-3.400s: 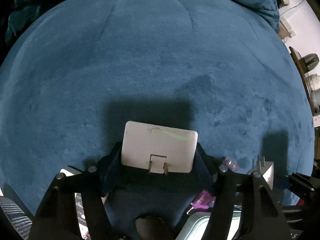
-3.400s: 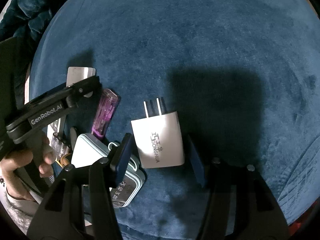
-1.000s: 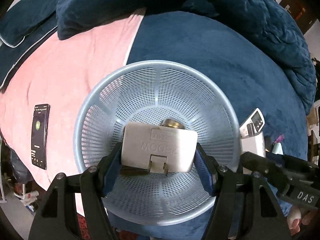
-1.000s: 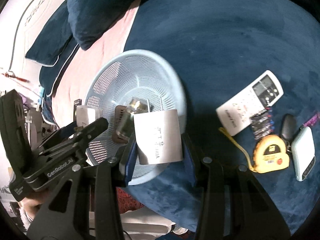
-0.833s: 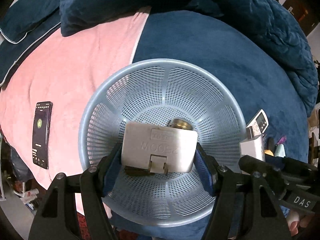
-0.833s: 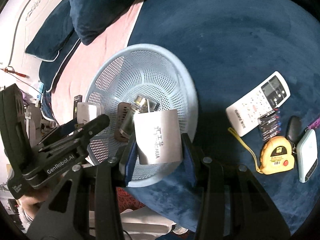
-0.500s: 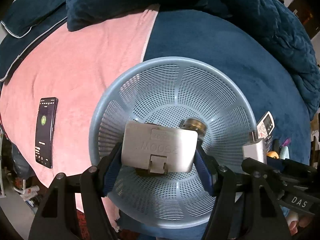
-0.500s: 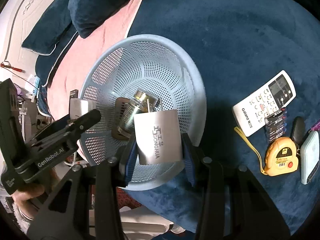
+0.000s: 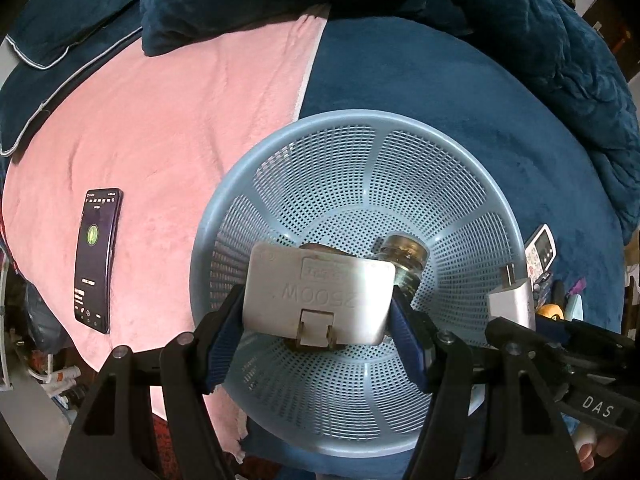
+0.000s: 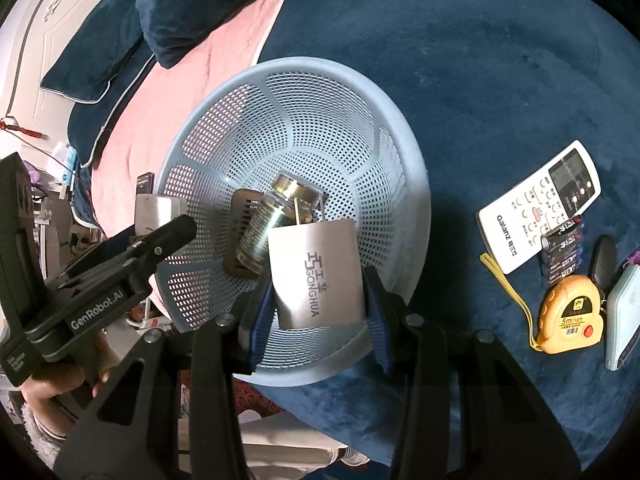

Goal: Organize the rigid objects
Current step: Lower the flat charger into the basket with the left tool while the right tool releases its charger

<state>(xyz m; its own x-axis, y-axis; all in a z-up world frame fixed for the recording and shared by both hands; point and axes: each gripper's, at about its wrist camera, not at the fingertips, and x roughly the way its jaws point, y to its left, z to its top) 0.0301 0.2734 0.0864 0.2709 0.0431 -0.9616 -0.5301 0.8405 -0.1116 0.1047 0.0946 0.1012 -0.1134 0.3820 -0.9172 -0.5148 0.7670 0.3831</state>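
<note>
Midway through sorting: left claw (image 9: 318,322) clamped on white plug adapter (image 9: 318,294), right claw (image 10: 316,300) gripping white charger (image 10: 318,278), both poised over blue basket (image 10: 400,168) at frame centre. Inside already: glass jar (image 10: 276,216). Remote (image 10: 540,206), tape measure (image 10: 568,314) waiting at right.

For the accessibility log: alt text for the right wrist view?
The right tool grips a white charger over a pale blue basket holding a metal cylinder. A remote and yellow tape measure lie on the blue blanket.
</note>
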